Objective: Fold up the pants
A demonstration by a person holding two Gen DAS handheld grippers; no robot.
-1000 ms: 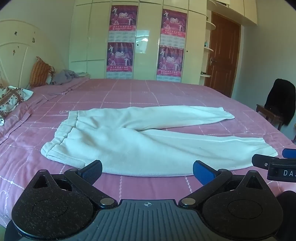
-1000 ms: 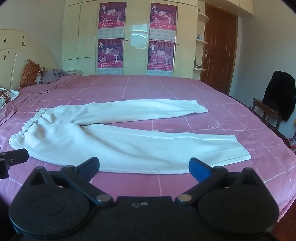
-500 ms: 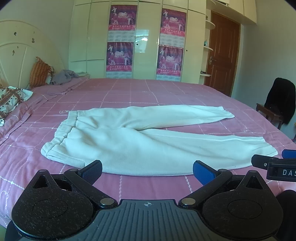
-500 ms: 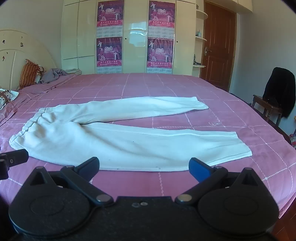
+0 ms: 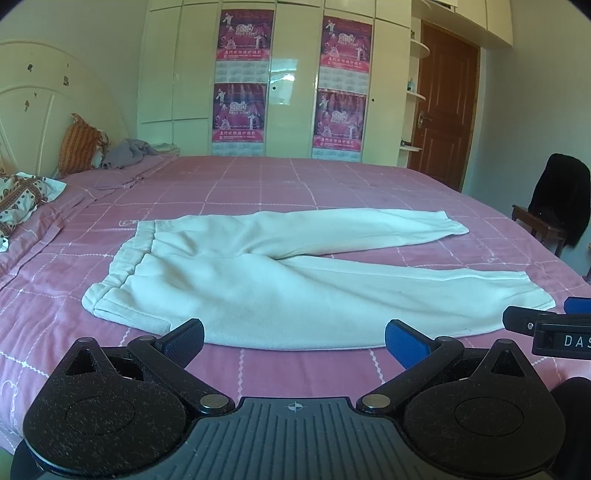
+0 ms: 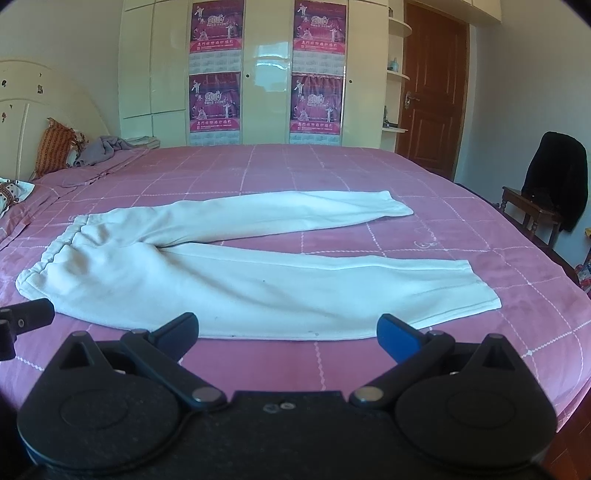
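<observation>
Bed (image 5: 332,181); pants (image 5: 295,280) flat; chair (image 6: 532,210) beyond.

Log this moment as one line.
white pants flat on pink bedspread, unfolded | left gripper open | right gripper open | no contact

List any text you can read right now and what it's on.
"DAS", cut off at the frame edge: label on the right gripper.
"2010": wardrobe posters.
Smaller poster lines and calendar grids: too blurred to read.
Pants: no text visible.
</observation>
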